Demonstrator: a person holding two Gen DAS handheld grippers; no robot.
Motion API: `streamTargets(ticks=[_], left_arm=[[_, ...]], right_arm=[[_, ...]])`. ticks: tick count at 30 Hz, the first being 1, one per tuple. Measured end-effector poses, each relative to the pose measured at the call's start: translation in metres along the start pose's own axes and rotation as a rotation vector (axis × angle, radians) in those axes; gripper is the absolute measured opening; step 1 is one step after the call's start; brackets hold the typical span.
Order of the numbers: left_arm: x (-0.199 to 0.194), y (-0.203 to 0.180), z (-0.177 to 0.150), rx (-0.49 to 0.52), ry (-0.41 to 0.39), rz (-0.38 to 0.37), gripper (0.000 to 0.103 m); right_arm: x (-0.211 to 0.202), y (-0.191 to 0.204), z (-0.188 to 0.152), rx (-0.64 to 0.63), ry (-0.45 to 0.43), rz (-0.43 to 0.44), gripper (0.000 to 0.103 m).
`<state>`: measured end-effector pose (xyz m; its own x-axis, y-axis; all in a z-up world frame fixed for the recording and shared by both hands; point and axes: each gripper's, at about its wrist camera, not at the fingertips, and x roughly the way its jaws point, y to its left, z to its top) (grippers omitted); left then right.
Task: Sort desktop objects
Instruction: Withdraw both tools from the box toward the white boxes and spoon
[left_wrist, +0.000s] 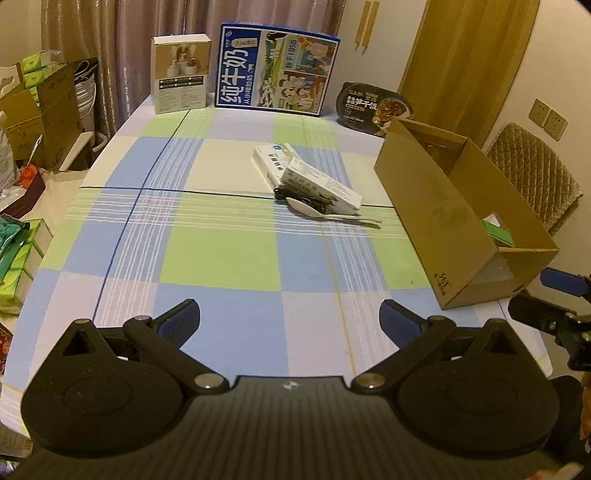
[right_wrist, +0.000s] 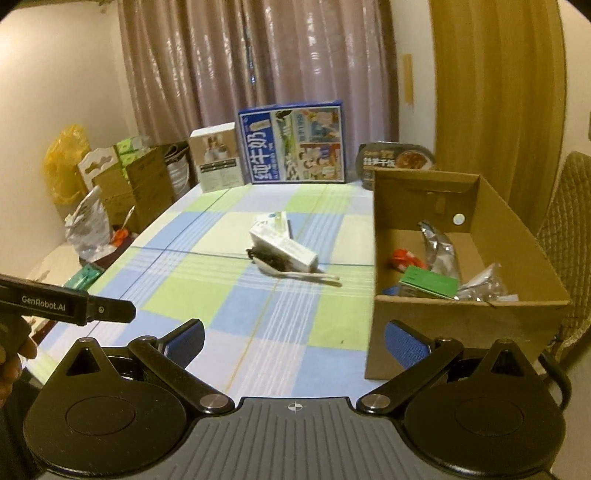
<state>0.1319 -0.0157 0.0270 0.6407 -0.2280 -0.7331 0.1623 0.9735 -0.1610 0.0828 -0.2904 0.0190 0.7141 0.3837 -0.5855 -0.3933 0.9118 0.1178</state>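
Both the left gripper (left_wrist: 290, 321) and the right gripper (right_wrist: 294, 341), each fitted with ribbed blue pads on black linkages, are held spread wide and empty above the near edge of a bench (left_wrist: 221, 254) draped in a blue, green and white checked cloth. At mid-bench two white cartons (left_wrist: 319, 182) are stacked crosswise over a black tangle beside a white plastic spoon (left_wrist: 332, 214), well apart from both grippers. An open cardboard box (right_wrist: 465, 317) holding foil wrappers and a green packet (right_wrist: 430, 282) is seen at the right edge, while a blue milk case (left_wrist: 275, 68) is stood against pleated curtains (right_wrist: 258, 66).
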Motion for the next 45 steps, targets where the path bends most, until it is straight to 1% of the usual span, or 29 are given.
streamTargets(ticks=[7,12,17,23,25,28,32,34,38,42,45], left_arm=[[0.01,0.012,0.003,-0.004,0.007,0.009,0.101],[0.021,0.02,0.006,0.015,0.016,0.016,0.102],[0.038,0.031,0.013,0.04,0.021,0.012,0.101],[0.069,0.042,0.028,0.075,0.027,-0.001,0.102],[0.081,0.046,0.033,0.087,0.032,-0.004,0.101],[0.101,0.05,0.04,0.114,0.043,0.002,0.101],[0.126,0.057,0.05,0.149,0.048,0.003,0.102],[0.138,0.061,0.055,0.152,0.048,-0.003,0.102],[0.158,0.067,0.063,0.169,0.041,0.0,0.101],[0.175,0.073,0.064,0.183,0.036,0.003,0.101],[0.186,0.076,0.061,0.187,0.033,-0.002,0.102]], right_arm=[[0.017,0.011,0.0,-0.041,0.023,0.012,0.101],[0.035,0.02,0.004,-0.094,0.038,0.015,0.101],[0.062,0.024,0.012,-0.146,0.048,0.018,0.101],[0.098,0.029,0.025,-0.213,0.064,0.023,0.1],[0.112,0.03,0.03,-0.246,0.071,0.023,0.099],[0.135,0.029,0.038,-0.284,0.092,0.022,0.091],[0.17,0.024,0.046,-0.316,0.127,-0.001,0.084],[0.188,0.023,0.049,-0.337,0.144,-0.015,0.083],[0.221,0.023,0.051,-0.376,0.176,-0.052,0.081],[0.248,0.023,0.047,-0.389,0.212,-0.09,0.081],[0.266,0.018,0.045,-0.377,0.233,-0.1,0.081]])
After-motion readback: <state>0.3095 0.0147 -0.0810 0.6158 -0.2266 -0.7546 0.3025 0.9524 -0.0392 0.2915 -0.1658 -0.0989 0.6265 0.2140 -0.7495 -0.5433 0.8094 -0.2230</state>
